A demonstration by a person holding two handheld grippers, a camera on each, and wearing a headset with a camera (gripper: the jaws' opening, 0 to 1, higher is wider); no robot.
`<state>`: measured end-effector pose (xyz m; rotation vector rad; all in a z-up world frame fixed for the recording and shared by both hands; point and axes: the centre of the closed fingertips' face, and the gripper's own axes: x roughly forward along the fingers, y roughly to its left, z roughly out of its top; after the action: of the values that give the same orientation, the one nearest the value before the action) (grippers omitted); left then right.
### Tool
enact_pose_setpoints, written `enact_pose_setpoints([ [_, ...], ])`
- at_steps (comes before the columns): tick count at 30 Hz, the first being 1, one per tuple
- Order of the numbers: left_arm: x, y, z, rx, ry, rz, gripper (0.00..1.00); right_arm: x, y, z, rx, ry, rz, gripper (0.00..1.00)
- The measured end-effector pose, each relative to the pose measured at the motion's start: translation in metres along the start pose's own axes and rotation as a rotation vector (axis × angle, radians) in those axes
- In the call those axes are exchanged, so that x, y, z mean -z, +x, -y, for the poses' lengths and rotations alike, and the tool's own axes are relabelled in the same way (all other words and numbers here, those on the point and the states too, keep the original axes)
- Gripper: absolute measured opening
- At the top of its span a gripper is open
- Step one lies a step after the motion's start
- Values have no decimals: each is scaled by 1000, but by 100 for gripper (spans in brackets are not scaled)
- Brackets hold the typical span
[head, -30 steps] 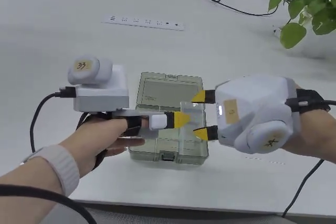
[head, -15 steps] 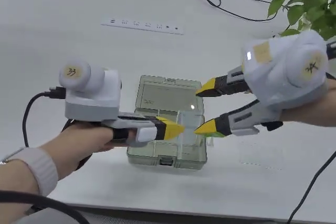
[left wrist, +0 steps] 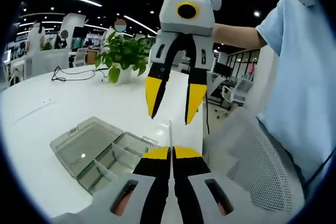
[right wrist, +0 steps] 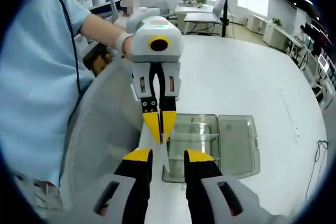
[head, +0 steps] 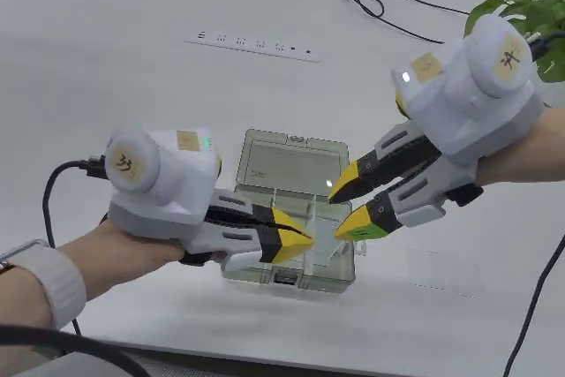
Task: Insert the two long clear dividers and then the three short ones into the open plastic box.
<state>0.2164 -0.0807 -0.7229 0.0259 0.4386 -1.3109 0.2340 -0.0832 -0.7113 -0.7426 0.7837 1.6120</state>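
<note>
**Clear divider gripped over the open plastic box**

A clear divider (head: 325, 237) is held above the front right part of the open plastic box (head: 265, 271). It is clamped between the closed yellow-tipped jaws of the left hand-held gripper (head: 305, 237). In the left gripper view the divider (left wrist: 170, 135) is seen edge-on as a thin upright line rising from the shut jaws of the left hand-held gripper (left wrist: 170, 150). Whether it is a long or a short piece cannot be told.

The right hand-held gripper (head: 337, 211) is pointed at the divider from the opposite side with its jaws spread apart. In the right gripper view the free end of the divider (right wrist: 164, 153) is seen in the gap between the parted jaws of the right hand-held gripper (right wrist: 168, 155), with neither jaw pressed on it. The left hand-held gripper (right wrist: 160, 129) is seen straight ahead. From the left gripper view, the right hand-held gripper (left wrist: 170, 116) is seen hanging above the divider, tips down and apart.

The box (left wrist: 131, 142) is set on the white worktop (head: 132, 68) with its hinged lid (head: 291, 165) laid flat behind it. Some fitted dividers (left wrist: 100, 167) are seen standing in the base.

Farther back on the worktop, a white power strip (head: 256, 43) and a black cable (head: 397, 6) are laid out. A potted plant (head: 521, 11) is seen at the far right edge. A light blue sleeve (left wrist: 310, 77) is seen at the side of the left gripper view.
</note>
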Motion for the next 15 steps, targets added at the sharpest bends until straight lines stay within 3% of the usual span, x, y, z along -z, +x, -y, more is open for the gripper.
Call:
enact_pose_setpoints([
  [3, 0, -1, -2, -11, 34, 0, 0, 1, 2, -3, -15, 0, -19, 19],
  [15, -5, -3, 1, -13, 51, 26, 0, -5, 8, -8, -41, -7, -42, 8],
])
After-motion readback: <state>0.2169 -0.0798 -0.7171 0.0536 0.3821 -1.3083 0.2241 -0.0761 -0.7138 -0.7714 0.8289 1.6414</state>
